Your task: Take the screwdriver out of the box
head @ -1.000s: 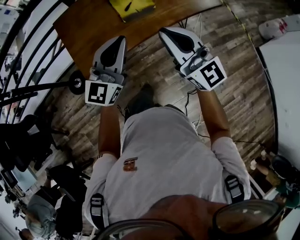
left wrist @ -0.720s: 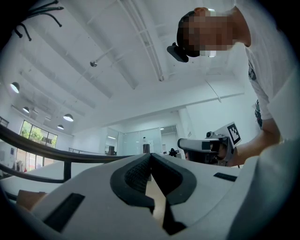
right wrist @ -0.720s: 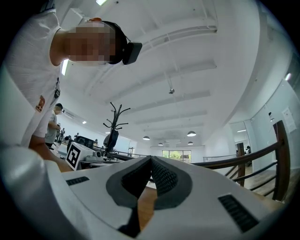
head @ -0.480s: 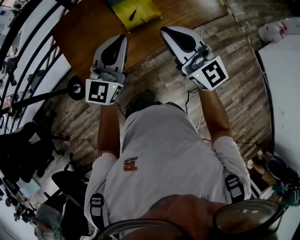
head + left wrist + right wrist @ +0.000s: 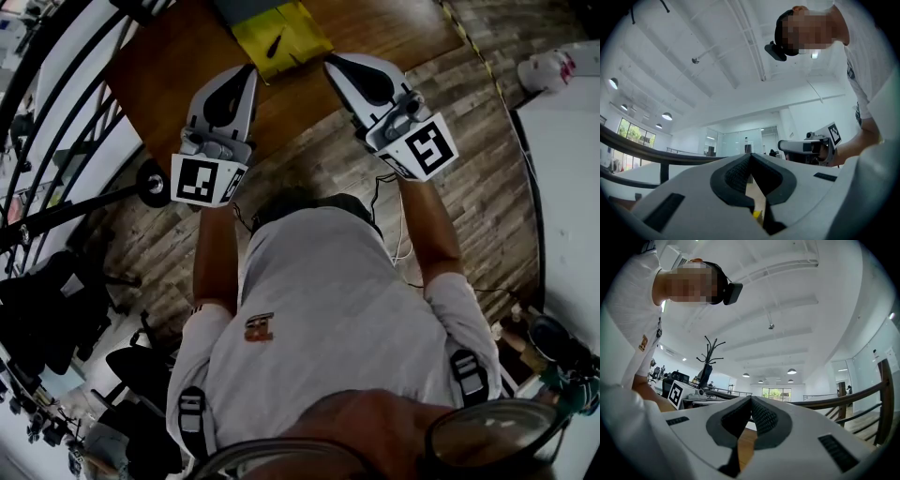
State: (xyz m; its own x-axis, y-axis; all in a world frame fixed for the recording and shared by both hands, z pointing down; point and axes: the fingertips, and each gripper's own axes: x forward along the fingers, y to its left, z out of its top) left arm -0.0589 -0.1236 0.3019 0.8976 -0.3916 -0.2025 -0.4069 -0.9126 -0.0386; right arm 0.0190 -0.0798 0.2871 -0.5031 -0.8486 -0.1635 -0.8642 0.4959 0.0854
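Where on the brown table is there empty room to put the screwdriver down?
Bare wood lies left of the yellow box, toward the table's left edge, and right of it, toward the right corner. There is also a bare strip between the box and the near edge, but the left gripper and right gripper hover there, so it's tighter.

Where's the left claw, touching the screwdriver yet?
Apart. In the head view, a strip of yellow box shows between the left claw and the screwdriver.
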